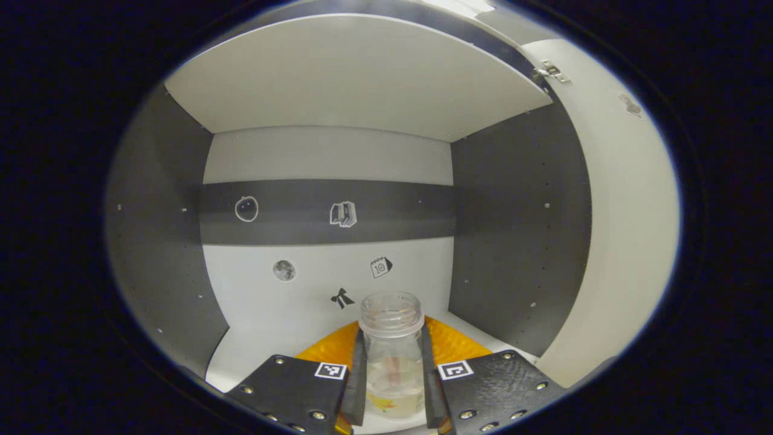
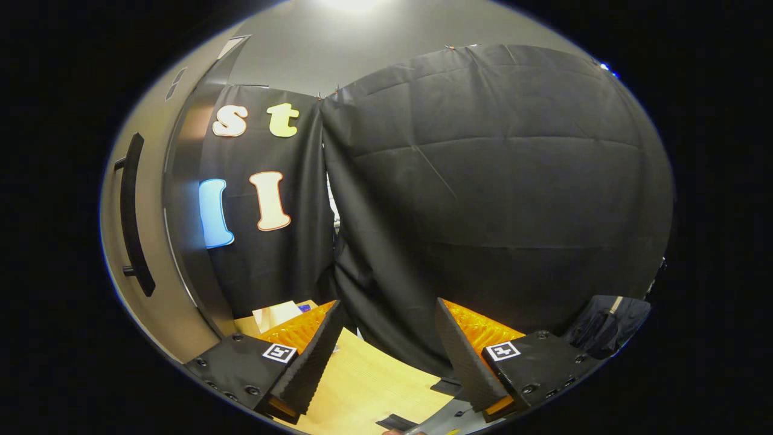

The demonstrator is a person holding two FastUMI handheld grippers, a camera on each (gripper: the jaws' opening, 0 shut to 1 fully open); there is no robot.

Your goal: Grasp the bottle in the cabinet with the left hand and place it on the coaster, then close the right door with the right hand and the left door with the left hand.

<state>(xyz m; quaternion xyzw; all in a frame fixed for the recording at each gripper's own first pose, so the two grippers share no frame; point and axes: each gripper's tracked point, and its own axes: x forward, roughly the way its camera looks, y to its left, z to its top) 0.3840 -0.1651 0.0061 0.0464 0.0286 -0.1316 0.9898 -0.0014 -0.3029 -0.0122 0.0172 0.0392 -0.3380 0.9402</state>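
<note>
Pinching the upright bottle (image 1: 392, 356) at twelve o'clock between our left gripper (image 1: 394, 374) fingers, we hold the right gripper (image 2: 386, 356) spread, empty, well apart.

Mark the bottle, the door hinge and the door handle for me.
bottle (image 1: 392, 356): left gripper view, on its clear body.
door hinge (image 1: 552, 71): left gripper view, on the metal plate.
door handle (image 2: 134, 211): right gripper view, mid-bar.

White cabinet shelf floor (image 1: 253, 353) carries clear bottle (image 1: 392, 350), standing upright at 6 o'clock of left gripper view. Wooden tabletop (image 2: 362, 386) at 6 o'clock, right gripper view.
</note>
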